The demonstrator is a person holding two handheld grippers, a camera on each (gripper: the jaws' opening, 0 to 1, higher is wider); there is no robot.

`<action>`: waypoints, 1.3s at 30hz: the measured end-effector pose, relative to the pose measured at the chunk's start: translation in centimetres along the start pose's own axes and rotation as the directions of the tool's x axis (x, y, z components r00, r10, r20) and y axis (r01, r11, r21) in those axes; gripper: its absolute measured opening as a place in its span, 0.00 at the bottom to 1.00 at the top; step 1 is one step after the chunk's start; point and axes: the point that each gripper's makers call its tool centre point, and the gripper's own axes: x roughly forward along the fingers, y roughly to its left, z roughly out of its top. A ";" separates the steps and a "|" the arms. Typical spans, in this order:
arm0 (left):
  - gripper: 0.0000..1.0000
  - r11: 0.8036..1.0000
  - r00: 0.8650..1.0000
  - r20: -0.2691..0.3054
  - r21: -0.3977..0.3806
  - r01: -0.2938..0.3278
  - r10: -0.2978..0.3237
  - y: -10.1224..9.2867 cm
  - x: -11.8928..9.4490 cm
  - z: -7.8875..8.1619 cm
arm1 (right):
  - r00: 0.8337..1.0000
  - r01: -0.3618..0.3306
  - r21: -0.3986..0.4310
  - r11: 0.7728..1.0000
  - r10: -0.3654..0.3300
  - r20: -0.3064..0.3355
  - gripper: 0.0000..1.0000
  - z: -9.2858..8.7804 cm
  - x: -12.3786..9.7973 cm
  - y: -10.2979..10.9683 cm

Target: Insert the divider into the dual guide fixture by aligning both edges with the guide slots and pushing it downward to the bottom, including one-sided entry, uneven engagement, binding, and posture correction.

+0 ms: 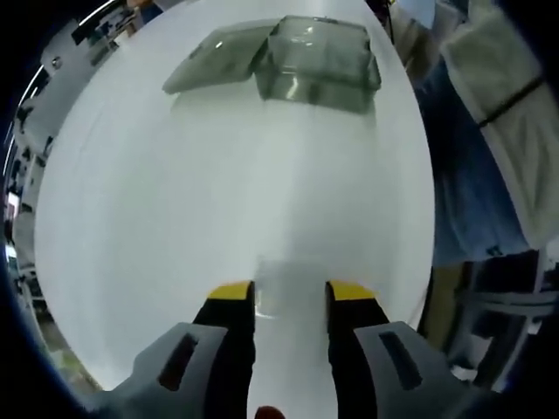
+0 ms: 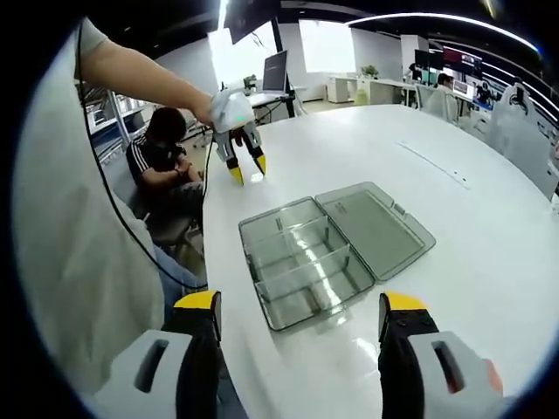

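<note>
My left gripper (image 1: 290,292) hovers low over the round white table (image 1: 218,201), its yellow-tipped jaws a moderate way apart around a small, clear, pale piece I cannot identify; I cannot tell whether they touch it. In the right gripper view my gloved left hand (image 2: 229,107) holds it at the far table edge, arm outstretched. My right gripper (image 2: 299,316) hangs wide open and empty above the open, clear grey plastic compartment box (image 2: 301,262), whose lid (image 2: 376,227) lies flat beside it. No readable writing.
</note>
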 end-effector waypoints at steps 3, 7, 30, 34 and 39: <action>0.29 1.000 1.000 0.007 -0.001 -0.003 0.003 0.0 -0.2 0.4 | 1.000 0.002 0.001 1.000 -0.002 0.001 0.71 0.0 -0.1 0.0; 0.28 1.000 1.000 0.020 0.003 -0.006 0.006 0.1 -0.5 1.3 | 1.000 0.004 0.003 1.000 -0.004 0.005 0.71 0.0 -0.1 -0.1; 0.28 0.998 0.993 0.112 0.053 -0.039 0.033 0.9 -3.3 7.0 | 1.000 -0.001 0.010 1.000 0.000 0.021 0.70 0.4 0.2 -0.5; 0.28 0.997 0.991 0.131 0.064 -0.044 0.036 1.0 -3.7 8.1 | 1.000 -0.003 0.011 1.000 0.003 0.023 0.70 0.4 0.3 -0.6; 0.28 0.996 0.986 0.164 0.071 -0.049 0.036 0.8 -4.4 9.6 | 1.000 -0.005 0.013 1.000 0.005 0.027 0.70 0.5 0.4 -0.8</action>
